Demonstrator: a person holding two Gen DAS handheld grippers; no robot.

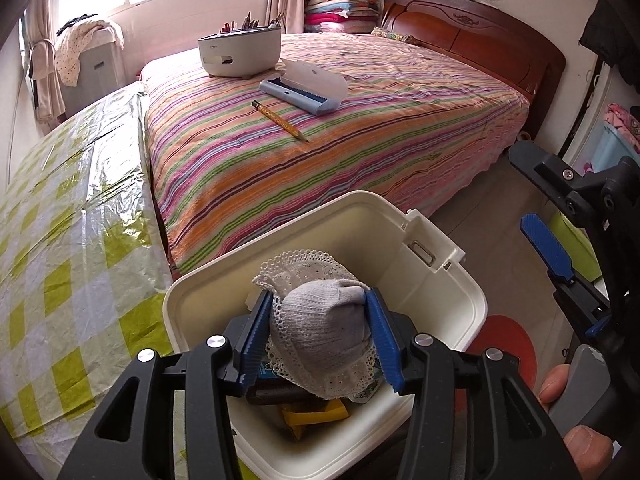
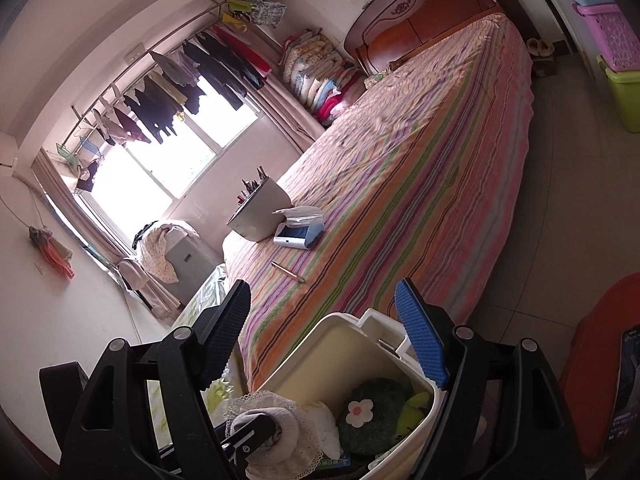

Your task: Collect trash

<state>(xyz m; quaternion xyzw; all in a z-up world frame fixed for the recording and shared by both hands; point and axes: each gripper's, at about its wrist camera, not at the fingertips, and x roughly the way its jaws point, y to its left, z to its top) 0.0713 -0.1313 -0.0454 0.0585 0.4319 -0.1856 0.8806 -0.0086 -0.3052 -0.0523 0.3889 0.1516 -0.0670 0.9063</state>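
In the left wrist view, the left gripper (image 1: pixel 320 334) at lower centre has its 2 blue jaws clamped on a balled grey sock (image 1: pixel 318 328) with a lace cuff, held over the open white bin (image 1: pixel 448 304); the sock's long axis runs toward the upper left of the frame, lace end farthest, while a pencil (image 1: pixel 280 121) lies on the striped bed (image 1: pixel 360 128) at upper centre, its tip pointing lower right. In the right wrist view, the right gripper (image 2: pixel 324 338) at lower centre has its jaws spread wide with nothing between them, above the same bin (image 2: pixel 320 364), and the sock (image 2: pixel 276 428) sits at bottom centre beside a green item with a flower (image 2: pixel 372 412) inside the bin.
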